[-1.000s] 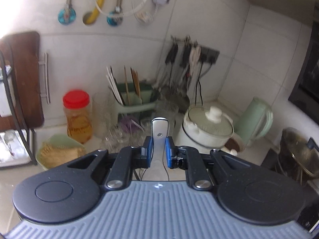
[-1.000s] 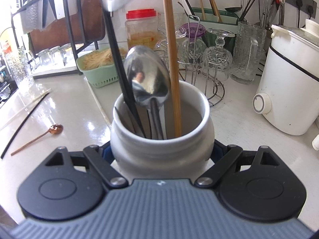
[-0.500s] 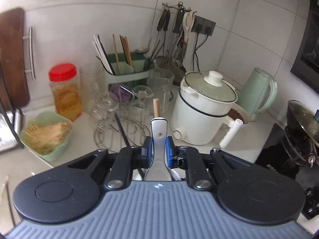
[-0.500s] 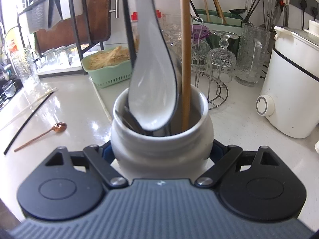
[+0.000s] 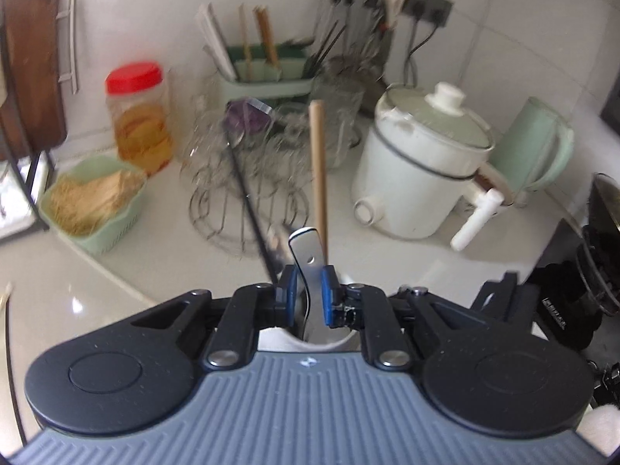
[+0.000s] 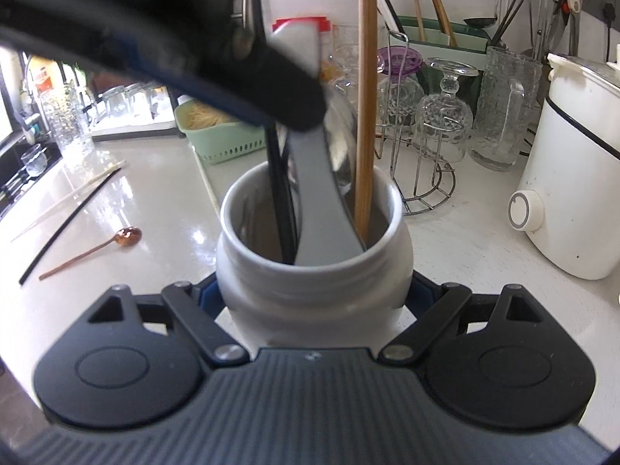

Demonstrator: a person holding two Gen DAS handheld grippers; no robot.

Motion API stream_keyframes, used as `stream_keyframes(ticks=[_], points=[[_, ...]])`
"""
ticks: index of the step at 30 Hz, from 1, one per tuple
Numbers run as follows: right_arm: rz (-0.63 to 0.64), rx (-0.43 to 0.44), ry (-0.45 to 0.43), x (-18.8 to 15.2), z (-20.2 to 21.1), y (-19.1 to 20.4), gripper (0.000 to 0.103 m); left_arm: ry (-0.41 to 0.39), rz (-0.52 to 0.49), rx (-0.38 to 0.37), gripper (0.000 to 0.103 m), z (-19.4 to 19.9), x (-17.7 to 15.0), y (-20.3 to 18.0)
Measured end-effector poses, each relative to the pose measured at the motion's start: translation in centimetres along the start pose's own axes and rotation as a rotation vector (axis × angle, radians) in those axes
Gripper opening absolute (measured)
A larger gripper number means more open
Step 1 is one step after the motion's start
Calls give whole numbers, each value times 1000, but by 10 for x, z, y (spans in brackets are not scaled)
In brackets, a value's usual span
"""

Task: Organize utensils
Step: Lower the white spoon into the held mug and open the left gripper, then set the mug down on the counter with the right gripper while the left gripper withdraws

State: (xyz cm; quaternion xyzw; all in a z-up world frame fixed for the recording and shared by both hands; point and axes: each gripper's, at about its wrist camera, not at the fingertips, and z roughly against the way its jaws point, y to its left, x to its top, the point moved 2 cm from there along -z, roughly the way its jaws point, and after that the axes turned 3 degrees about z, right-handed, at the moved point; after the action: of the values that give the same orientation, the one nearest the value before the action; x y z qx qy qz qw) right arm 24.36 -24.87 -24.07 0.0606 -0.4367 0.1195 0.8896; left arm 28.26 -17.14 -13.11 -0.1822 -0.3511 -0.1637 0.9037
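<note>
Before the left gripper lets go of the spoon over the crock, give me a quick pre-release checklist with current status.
1. Left gripper shut on metal spoon: ok.
2. Spoon bowl inside white crock: ok.
3. Right gripper clamping the crock's sides: ok.
4. Wooden chopstick and black chopstick already upright in the crock, beside the spoon: ok.
5. Spoon resting on the crock's bottom: cannot tell.
6. Copper spoon and loose chopsticks gathered off the counter: not ok.

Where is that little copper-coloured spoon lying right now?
In the right wrist view, the small copper spoon lies on the white counter, left of the grey jar, beside a black chopstick.
</note>
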Motion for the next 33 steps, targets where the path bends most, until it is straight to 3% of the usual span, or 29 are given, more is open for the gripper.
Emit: stream_keyframes(ticks=[6,10,11,13,20,25,30,33], points=[[22,22,31,3,1,-2,91,35,140,27,22,8,-5,11],[21,27,56,4,2,-3,90,3,189,66,43,30,-6,12],[24,25,57,5,3,-2,92,-3,197,74,47,36,-6,12],[27,28,24,7,9,-2,103,-14,212,93,50,49,-6,12],[-13,19,0,19,31,-5,103,-49,224,155,55,94,-5,26],[-43,-27,-19,37,68,0,103,-86,208,157,56,134,-3,42],[-152,-83,-37,56,115,1,103,-115,192,157,57,170,-8,52],[-167,-111,-66,65,143,8,103,-134,191,162,65,188,-13,54]])
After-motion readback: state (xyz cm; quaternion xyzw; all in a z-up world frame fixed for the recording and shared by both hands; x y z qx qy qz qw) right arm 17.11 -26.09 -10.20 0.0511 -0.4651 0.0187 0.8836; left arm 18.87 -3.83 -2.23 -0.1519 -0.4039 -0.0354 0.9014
